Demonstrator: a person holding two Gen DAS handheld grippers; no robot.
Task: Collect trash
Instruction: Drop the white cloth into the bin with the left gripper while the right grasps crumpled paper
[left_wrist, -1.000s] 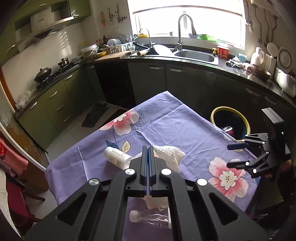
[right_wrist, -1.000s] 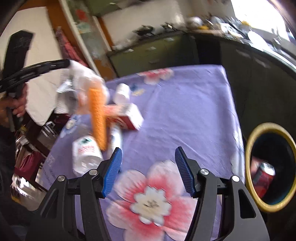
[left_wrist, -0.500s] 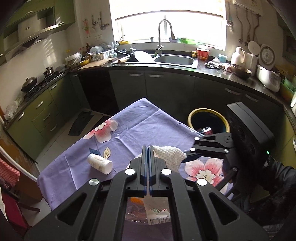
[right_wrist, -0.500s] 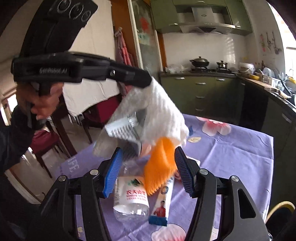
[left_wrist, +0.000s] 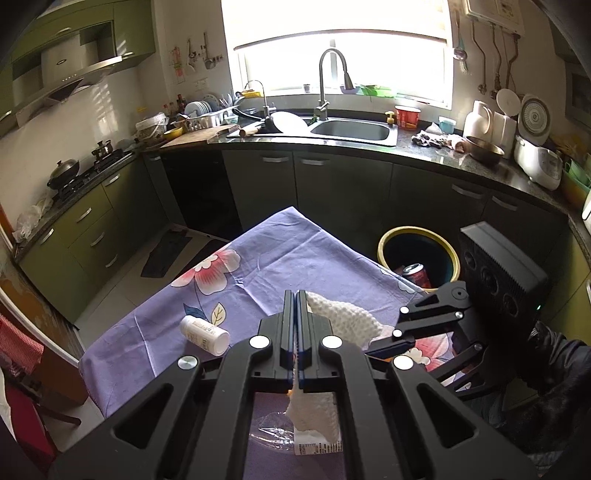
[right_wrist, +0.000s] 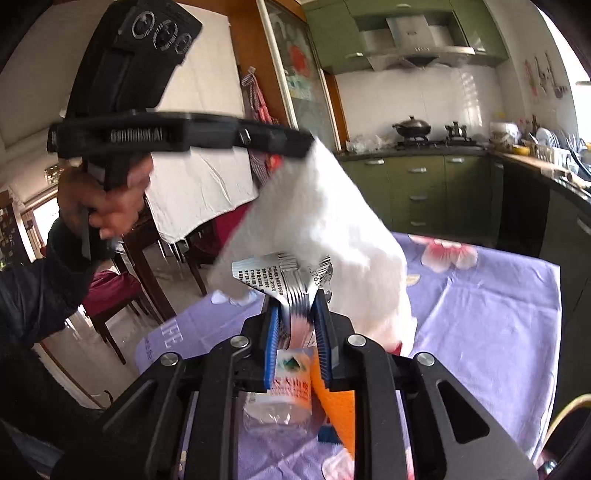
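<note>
Two grippers engaged on one white cloth (right_wrist: 317, 221), frame centre: left gripper (left_wrist: 295, 328) fully closed on its upper edge; right gripper (right_wrist: 297, 325), jaws just narrowed, clamped on crumpled silver wrapper (right_wrist: 280, 273) beneath.

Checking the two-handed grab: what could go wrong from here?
Right gripper jaws have just been closing on the silver wrapper, while the left gripper clamps the white cloth of the same bundle: pulling apart may tear or spill it. Orange piece below could drop short of the bin.
</note>
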